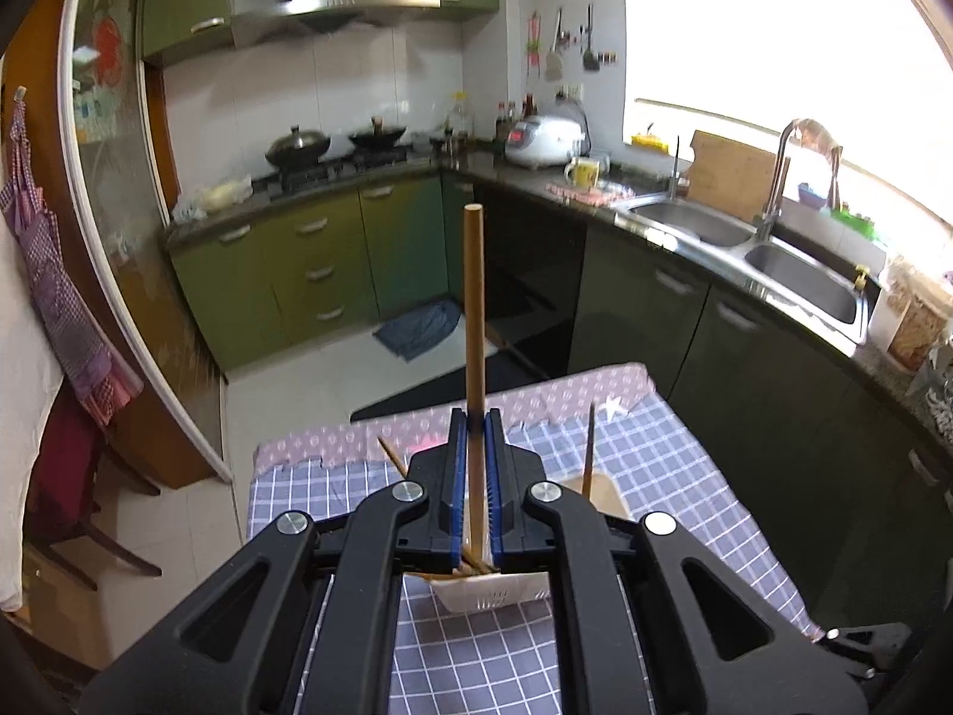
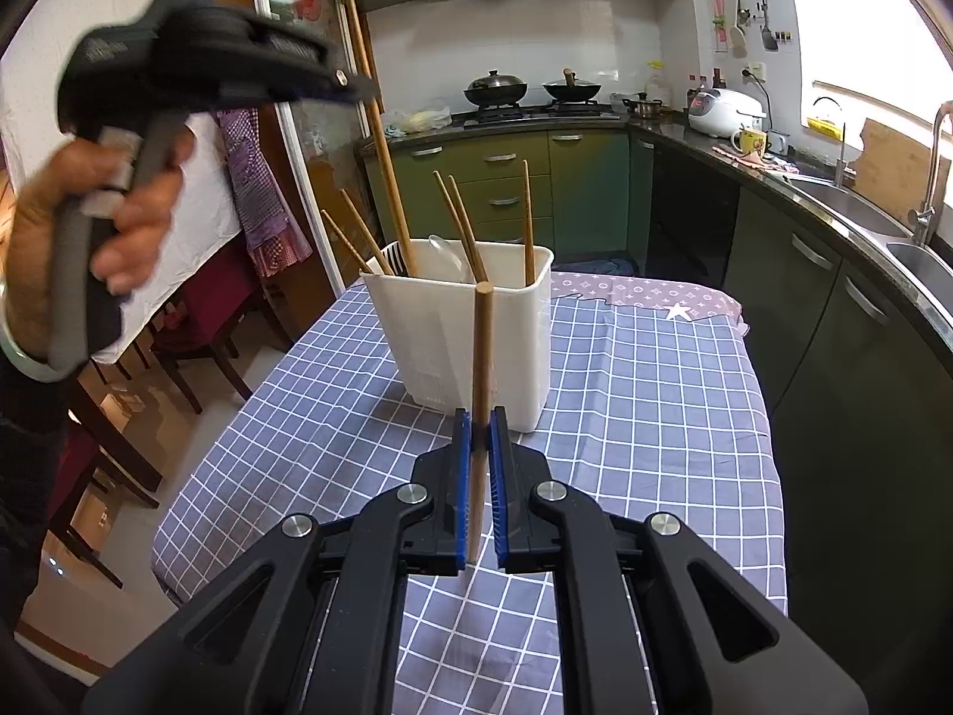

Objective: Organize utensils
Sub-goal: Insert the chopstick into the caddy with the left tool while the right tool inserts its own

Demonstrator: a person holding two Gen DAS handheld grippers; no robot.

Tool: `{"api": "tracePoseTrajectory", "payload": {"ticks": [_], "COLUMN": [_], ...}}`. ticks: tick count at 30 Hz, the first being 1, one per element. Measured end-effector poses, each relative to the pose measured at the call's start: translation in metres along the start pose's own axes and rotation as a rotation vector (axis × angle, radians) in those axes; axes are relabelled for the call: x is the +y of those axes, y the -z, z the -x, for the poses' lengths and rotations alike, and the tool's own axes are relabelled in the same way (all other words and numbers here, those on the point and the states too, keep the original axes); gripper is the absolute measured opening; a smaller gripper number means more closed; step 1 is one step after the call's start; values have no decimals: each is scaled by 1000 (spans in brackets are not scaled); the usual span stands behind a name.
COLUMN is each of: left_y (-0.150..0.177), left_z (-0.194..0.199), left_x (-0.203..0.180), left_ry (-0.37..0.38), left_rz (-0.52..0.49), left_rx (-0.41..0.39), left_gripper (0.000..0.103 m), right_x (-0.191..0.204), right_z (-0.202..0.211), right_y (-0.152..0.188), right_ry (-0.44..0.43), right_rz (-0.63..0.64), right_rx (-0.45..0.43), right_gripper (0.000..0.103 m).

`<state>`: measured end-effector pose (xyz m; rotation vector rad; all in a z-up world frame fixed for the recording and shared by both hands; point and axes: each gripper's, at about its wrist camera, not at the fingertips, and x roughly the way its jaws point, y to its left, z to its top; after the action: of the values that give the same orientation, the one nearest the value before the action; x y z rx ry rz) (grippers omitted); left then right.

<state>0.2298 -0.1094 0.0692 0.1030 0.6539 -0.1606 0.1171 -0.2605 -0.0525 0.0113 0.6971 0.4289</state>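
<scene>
A white utensil holder (image 2: 458,328) stands on the blue checked tablecloth (image 2: 625,417) with several wooden chopsticks (image 2: 527,220) leaning in it. My right gripper (image 2: 480,414) is shut on one upright chopstick (image 2: 481,345), just in front of the holder. A hand (image 2: 119,202) holds my left gripper (image 2: 351,86) high at the left, shut on a long chopstick (image 2: 387,167) whose lower end reaches into the holder's left side. In the left wrist view, the left gripper (image 1: 475,414) clamps that chopstick (image 1: 475,298) upright, and the holder (image 1: 494,593) shows right below the jaws.
Dark cabinets and a counter with a double sink (image 2: 917,262) run along the right of the table. Dining chairs (image 2: 196,328) stand at its left. A stove with two woks (image 2: 494,86) is at the far wall. A blue rag (image 1: 420,328) lies on the floor.
</scene>
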Motion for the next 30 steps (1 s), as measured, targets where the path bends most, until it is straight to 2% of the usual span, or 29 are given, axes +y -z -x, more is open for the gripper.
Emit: {"api": "tracePoseTrajectory", "payload": {"ticks": [3,5,7,9,11,14,20,22,25,28,30], "left_y": [9,12,12,13,16,25,62,74,93,110,119], "left_z": [-6,-5,4,17,31,56,90,96,106,113,116], "left_x": [0,2,5,9,11,17,28,32,39,41,41], "left_ry": [0,1,8,11,27,40,30,34,-1,-47,-52], "left_rz": [-13,-10,-4,10,12,23,25,28,40,23,21], "left_rx": [22,21,4,-26,-46,-78,-108,-104,-129,-161,-169], "left_gripper": [7,12,32,37,37,37,46,57,71,85,88], "right_x": [0,-1,-2,-3,-5,-6,-7,-7,-7,-10,-12], "right_z": [0,0,4,9,18,37,76,81,72,43,22], "right_y": [-1,-2,-6,-10,-20,-46,-113,-134,-158,-169,-171], "right_ry": [0,1,0,-4,-7,0,-11,-3,10,33,37], "right_rz": [1,-1,-4,-9,-10,-3,-6,-9,-16,-20,-27], "right_rx": [3,1,-7,-20,-43,-103,-268,-314,-336,-294,-255], "right_gripper": [7,7,7,7,7,7,7,7,7,7,7]}}
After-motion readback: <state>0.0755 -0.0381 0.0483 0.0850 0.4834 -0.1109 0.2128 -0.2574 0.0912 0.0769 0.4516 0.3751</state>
